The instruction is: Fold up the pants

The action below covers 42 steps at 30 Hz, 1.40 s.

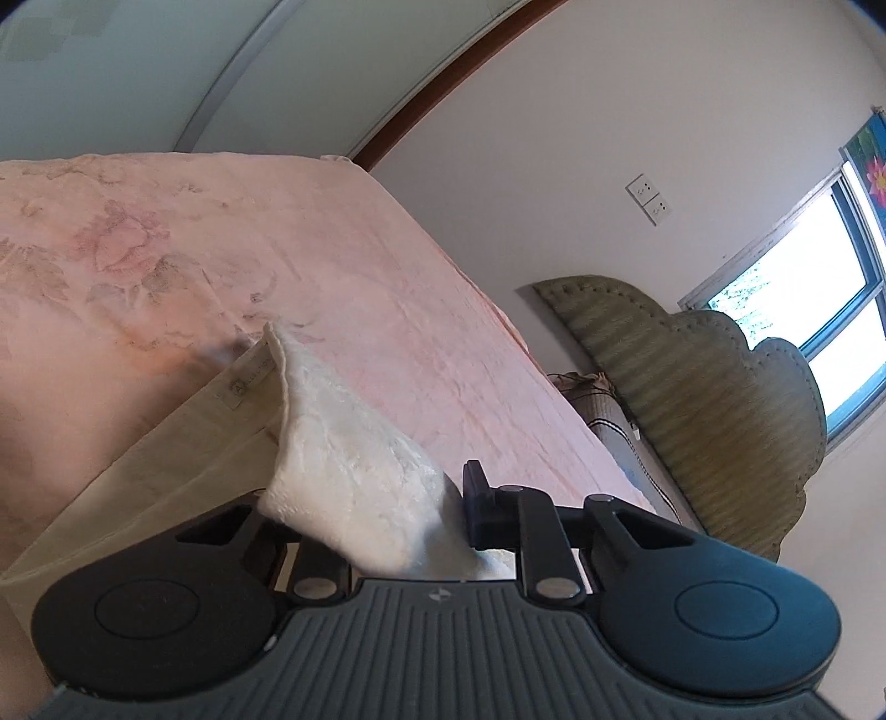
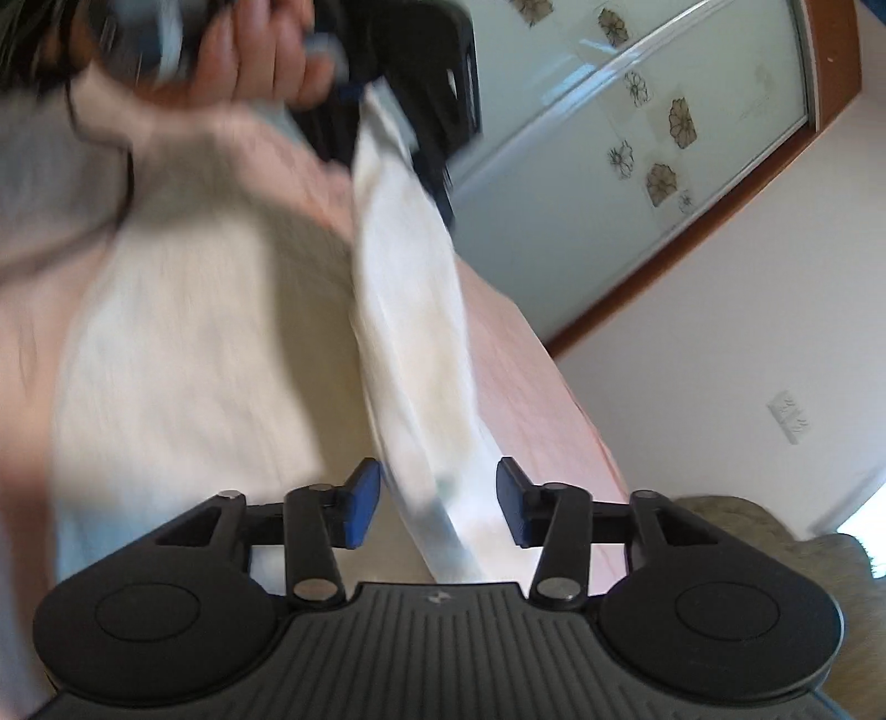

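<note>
Cream pants [image 1: 183,443] lie on the pink bed cover [image 1: 288,221]. One corner is turned up, showing white fleecy lining [image 1: 354,443]. That corner runs into my left gripper [image 1: 437,498], which is shut on it; the cloth hides one finger. In the blurred right wrist view the pants [image 2: 194,332] spread to the left. A raised fold [image 2: 410,288] stretches from the left gripper [image 2: 387,105], held by a hand [image 2: 260,50], down between my right gripper's [image 2: 437,498] blue pads [image 2: 365,498]. Those pads stand apart on either side of the fold and do not press on it.
The bed's edge [image 2: 554,399] drops off at the right. A green padded headboard [image 1: 692,387] leans on the wall by a window [image 1: 803,288]. A mirrored wardrobe door [image 2: 609,138] with flower stickers stands beyond the bed.
</note>
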### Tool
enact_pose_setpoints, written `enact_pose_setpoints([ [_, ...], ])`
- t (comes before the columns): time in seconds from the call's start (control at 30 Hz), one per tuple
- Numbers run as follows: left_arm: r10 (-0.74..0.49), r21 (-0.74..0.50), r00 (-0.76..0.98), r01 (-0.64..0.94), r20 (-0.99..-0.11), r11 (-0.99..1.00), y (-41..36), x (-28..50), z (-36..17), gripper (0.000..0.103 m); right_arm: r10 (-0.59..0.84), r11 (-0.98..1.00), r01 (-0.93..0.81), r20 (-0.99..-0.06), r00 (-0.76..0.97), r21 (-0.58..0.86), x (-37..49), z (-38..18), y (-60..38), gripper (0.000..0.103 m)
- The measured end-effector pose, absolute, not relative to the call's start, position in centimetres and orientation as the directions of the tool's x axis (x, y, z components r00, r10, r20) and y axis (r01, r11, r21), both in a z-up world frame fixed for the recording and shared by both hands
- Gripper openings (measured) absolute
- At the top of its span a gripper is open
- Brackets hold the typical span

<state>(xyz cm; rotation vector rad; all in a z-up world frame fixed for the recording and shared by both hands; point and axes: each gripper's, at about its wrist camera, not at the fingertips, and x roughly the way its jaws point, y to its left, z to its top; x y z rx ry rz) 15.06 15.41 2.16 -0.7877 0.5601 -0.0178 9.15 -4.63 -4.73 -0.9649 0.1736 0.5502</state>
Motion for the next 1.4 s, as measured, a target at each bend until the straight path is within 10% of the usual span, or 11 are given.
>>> enact_pose_setpoints([
  [0.2, -0.188, -0.609, 0.854, -0.175, -0.485, 0.774, 14.8, 14.2, 1.8, 0.018, 0.223, 0.473, -0.503, -0.454, 0.863, -0.724, 11.9, -4.7, -8.9, 0.042],
  [0.37, -0.175, -0.552, 0.842, -0.164, -0.511, 0.818, 15.2, 12.9, 1.3, 0.013, 0.184, 0.403, -0.528, -0.499, 0.847, -0.748, 12.5, -5.1, -9.2, 0.006],
  [0.8, -0.14, -0.327, 0.762, -0.099, -0.632, 0.94, 16.2, 9.4, -2.5, 0.011, 0.226, 0.372, -0.621, -0.581, 0.782, -0.69, 1.0, -6.5, -7.2, 0.004],
  [1.0, -0.068, -0.22, 0.777, -0.093, -0.626, 0.971, 15.1, 9.0, -2.7, 0.023, 0.221, 0.462, -0.62, -0.594, 0.773, -0.635, 1.0, -7.3, -7.3, 0.004],
  [1.17, 0.142, -0.053, 0.791, -0.215, -0.595, 0.975, 14.8, 7.9, -0.9, 0.071, 0.18, 0.459, -0.555, -0.538, 0.823, -0.694, 0.7, -8.1, -6.6, 0.005],
  [1.4, 0.248, 0.041, 0.836, -0.262, -0.49, 0.964, 12.7, 5.9, 3.6, 0.073, 0.158, 0.561, -0.512, -0.523, 0.838, -0.651, -2.7, -6.2, -9.1, 0.006],
])
